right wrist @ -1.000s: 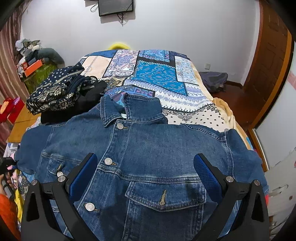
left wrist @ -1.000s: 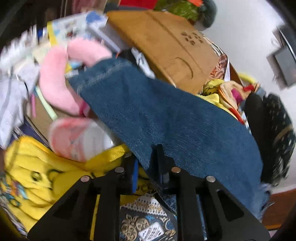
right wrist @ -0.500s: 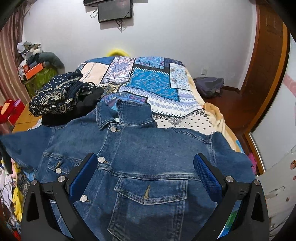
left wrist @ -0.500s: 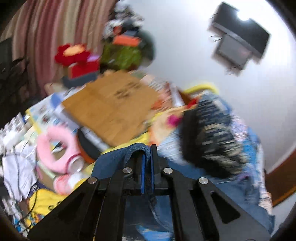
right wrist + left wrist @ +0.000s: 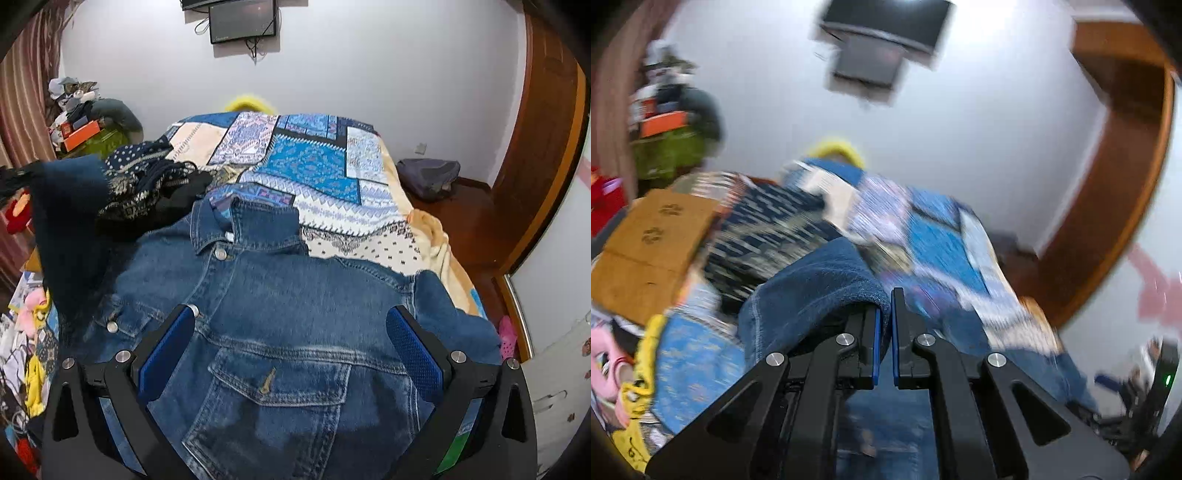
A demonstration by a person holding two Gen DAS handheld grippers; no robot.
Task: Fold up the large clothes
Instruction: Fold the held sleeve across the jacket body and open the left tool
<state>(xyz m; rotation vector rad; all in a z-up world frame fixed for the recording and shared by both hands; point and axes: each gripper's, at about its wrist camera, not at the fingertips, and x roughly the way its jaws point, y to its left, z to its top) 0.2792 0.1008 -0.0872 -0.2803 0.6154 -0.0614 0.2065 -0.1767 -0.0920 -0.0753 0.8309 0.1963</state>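
At the bed's (image 5: 424, 225) left edge, our left gripper (image 5: 883, 325) clamps the denim jacket's (image 5: 295, 306) sleeve, apparently its cuff; right gripper (image 5: 290, 347) gapes empty. Heavy, stiff fabric: grasp seams.

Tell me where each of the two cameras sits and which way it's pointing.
Left wrist: on the left gripper, shut on the blue denim jacket's sleeve, facing the patchwork bedspread.
Right wrist: on the open right gripper, above the blue denim jacket, facing the wall.
Shared: jacket, bedspread, wall-mounted black screen.
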